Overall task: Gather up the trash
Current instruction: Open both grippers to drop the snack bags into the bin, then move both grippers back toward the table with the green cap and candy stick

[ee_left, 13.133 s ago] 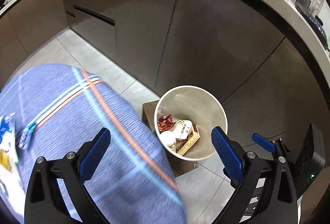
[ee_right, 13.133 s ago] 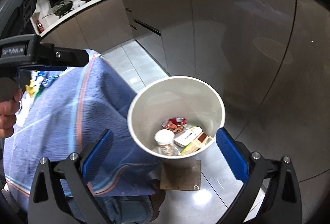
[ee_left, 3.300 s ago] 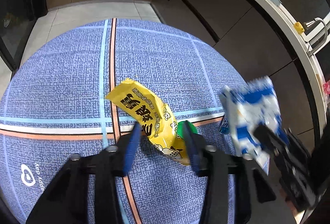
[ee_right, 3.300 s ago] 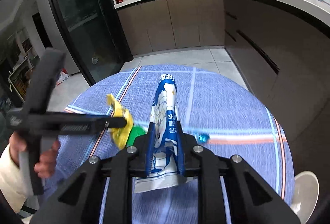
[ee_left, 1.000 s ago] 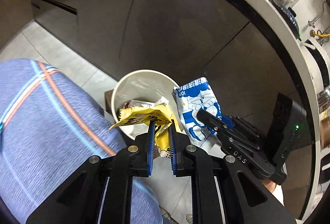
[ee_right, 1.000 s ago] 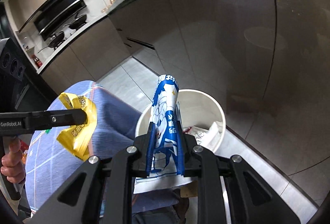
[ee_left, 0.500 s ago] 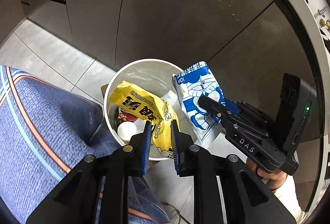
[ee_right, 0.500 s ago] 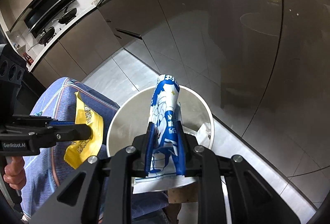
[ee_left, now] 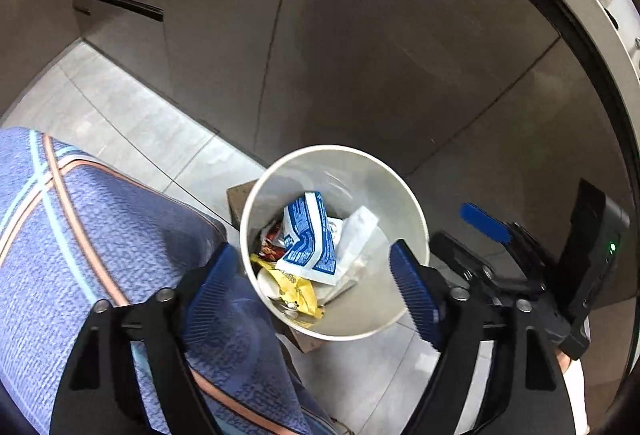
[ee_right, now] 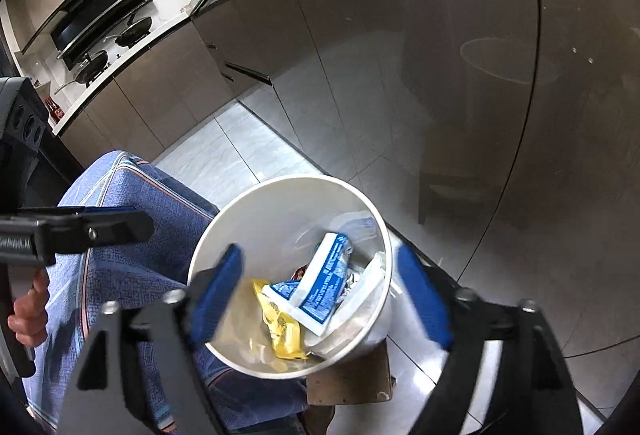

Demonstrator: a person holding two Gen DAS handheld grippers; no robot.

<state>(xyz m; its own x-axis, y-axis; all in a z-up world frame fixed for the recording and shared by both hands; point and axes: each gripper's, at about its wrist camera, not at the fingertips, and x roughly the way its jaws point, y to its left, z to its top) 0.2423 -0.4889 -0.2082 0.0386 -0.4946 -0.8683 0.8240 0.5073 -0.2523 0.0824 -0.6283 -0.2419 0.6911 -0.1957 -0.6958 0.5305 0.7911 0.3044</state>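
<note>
A white round bin (ee_left: 412, 211) (ee_right: 280, 195) stands on the floor beside the table. Inside it lie the blue-and-white packet (ee_left: 308, 239) (ee_right: 324, 287) and the yellow wrapper (ee_left: 296, 289) (ee_right: 282, 327), on top of older rubbish. My left gripper (ee_left: 316, 283) hangs over the bin, its jaws opening wide with nothing between the pads. My right gripper (ee_right: 320, 291) is also above the bin, jaws opening, pads clear of the packet. The right gripper (ee_left: 486, 225) shows at the right of the left wrist view, the left gripper (ee_right: 80, 227) at the left of the right wrist view.
The blue checked tablecloth (ee_left: 80, 235) (ee_right: 132, 219) hangs close against the bin's left side. Brown cabinet fronts (ee_left: 360, 55) stand right behind the bin. A small cardboard piece (ee_right: 352, 379) lies under the bin on the grey tiled floor (ee_right: 232, 155).
Both grippers went from shut to wide open. The yellow wrapper and the blue-and-white packet dropped from the jaws into the bin.
</note>
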